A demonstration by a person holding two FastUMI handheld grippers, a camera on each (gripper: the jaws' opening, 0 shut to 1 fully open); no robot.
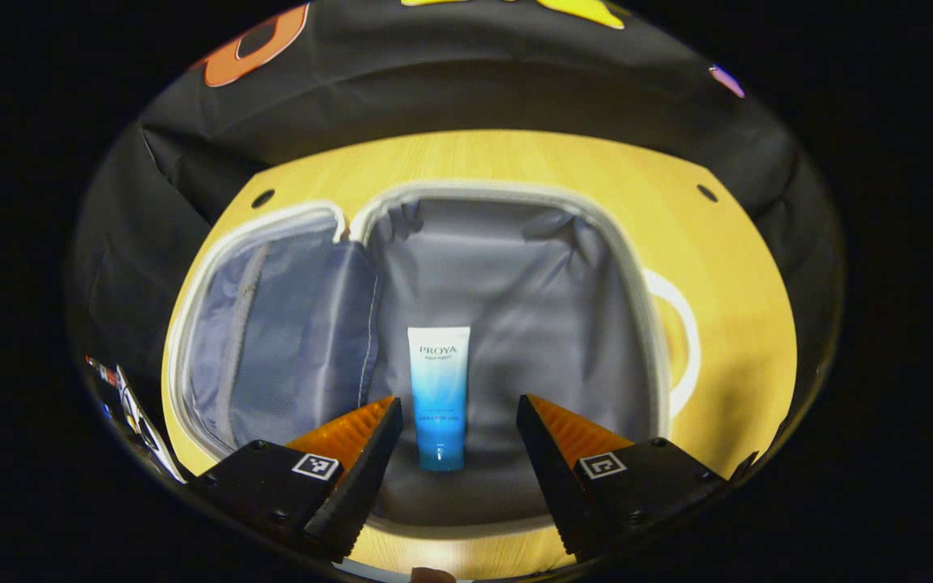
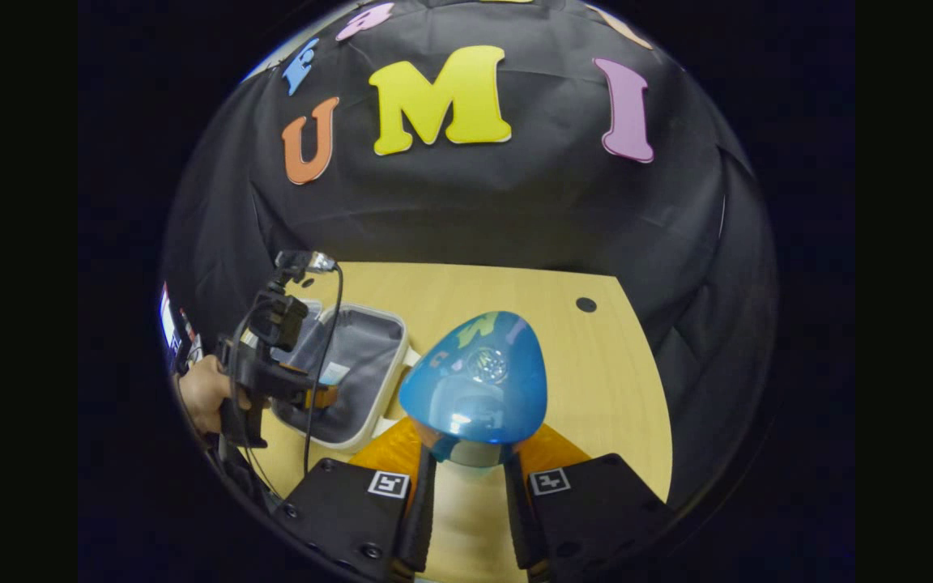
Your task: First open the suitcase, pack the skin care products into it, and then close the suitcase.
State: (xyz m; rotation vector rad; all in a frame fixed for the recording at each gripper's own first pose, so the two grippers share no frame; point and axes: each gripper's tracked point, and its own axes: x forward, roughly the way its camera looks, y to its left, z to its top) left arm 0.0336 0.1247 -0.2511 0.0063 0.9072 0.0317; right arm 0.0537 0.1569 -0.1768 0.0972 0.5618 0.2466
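Observation:
The suitcase (image 1: 596, 243) lies open on the wooden table, grey lining up, its lid (image 1: 272, 340) folded to the left. A blue and white tube (image 1: 439, 397) lies flat inside the main compartment. My left gripper (image 1: 458, 417) hangs open just above the tube, a finger on either side and not touching it. In the right gripper view, my right gripper (image 2: 466, 453) is shut on a glossy blue bottle (image 2: 475, 389), held above the table to the right of the suitcase (image 2: 353, 364). The left gripper (image 2: 272, 364) and the hand holding it hover over the case there.
The wooden table (image 2: 596, 389) has bare surface to the right of the suitcase. The suitcase's white handle (image 1: 681, 340) sticks out on its right side. The black cloth wall stands behind the table. Some small items (image 1: 122, 397) sit off the table's left edge.

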